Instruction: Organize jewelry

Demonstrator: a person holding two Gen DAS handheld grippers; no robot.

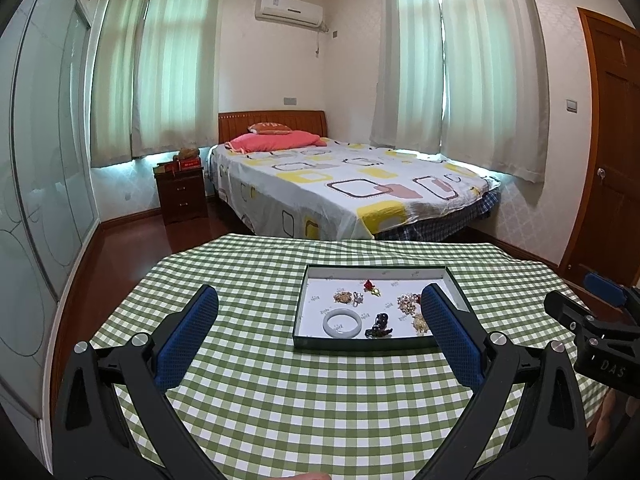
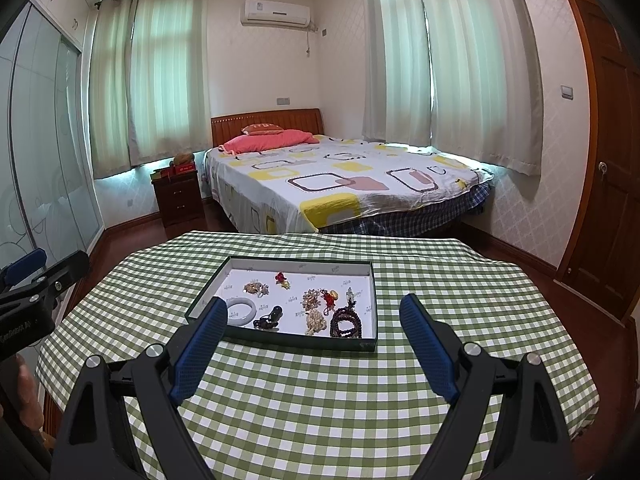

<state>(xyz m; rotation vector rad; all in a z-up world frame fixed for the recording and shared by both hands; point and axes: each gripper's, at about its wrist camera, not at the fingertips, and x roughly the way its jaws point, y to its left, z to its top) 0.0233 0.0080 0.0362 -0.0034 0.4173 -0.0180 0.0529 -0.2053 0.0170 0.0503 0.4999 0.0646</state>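
The jewelry is gathered in a shallow box [image 2: 362,268] with a dark rim and a white floor, which lies flat on the checked cloth of the desk [image 2: 320,400], its long axis running left to right across both views. Both pairs of tongs are held spread wide and empty, above the near part of the desk and short of the box; nothing is gripped by either.

From the right tongs [image 2: 312,308] the box lies straight ahead and slightly left, its near wall just past the fingertips. From the left tongs [image 1: 318,300] it lies ahead and to the right, so that the right fingertip overlaps the box's right end in that view. The right tongs are judged the nearer and better centred on the box (though the fisheye bend makes this uncertain).

Inside, a pale bangle [image 2: 241,310] is seen at the near left, a dark beaded bracelet [image 2: 346,323] at the near right, a dark lumpy piece [image 2: 270,318] between them, and small clusters of pale beads [image 2: 314,299] and a red charm [image 2: 281,277] farther back. The pieces lie apart from one another.

The coming move is judged to be a short forward reach down over the near wall, the beaded bracelet being the most directly ahead of the right tongs.
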